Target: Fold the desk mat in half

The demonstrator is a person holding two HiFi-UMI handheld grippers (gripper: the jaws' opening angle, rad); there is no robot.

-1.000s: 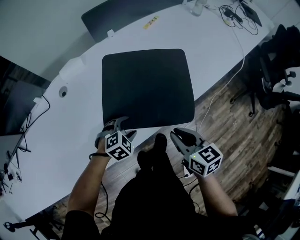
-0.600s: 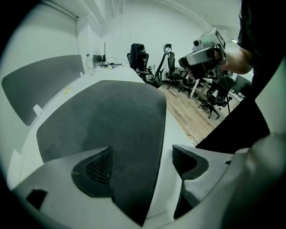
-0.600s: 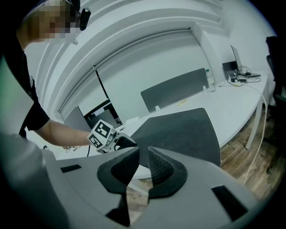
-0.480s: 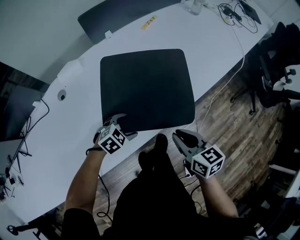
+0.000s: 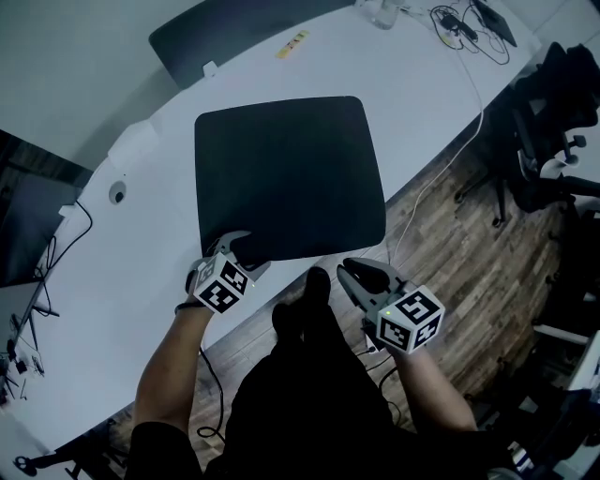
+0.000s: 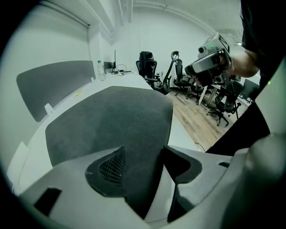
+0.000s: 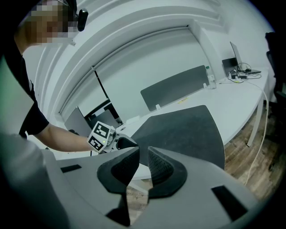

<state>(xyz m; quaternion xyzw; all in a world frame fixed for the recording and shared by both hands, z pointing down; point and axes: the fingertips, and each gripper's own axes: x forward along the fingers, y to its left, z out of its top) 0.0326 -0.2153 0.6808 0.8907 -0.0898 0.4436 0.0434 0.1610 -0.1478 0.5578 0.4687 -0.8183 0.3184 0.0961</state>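
desk mat: the dark desk mat [image 5: 286, 173] lay flat and unfolded on the white counter [image 5: 441, 84], its near edge close to the counter's rim in front of you.
left claw: your left claw [image 5: 251, 251] sat at the mat's 7 o'clock corner in the head view. its jaws were closing, with that corner of the mat between them and the pads not pressed onto it.
left claw, own view: the mat's textured surface ran away toward 12 o'clock from between the jaws, with a strip of white counter showing at 5 o'clock.
right claw: your right claw [image 5: 349, 272] hung off the counter's rim, toward 5 o'clock from the mat and clear of it. its jaws stood only a thin slit apart, with nothing between them.
right claw, own view: it looked across the mat, with your left claw at 9 o'clock.
surroundings: a grey divider panel [image 5: 216, 28] stood at the counter's 11 o'clock side, and office chairs [image 5: 548, 122] stood on the wooden floor [image 5: 469, 244] at 3 o'clock.
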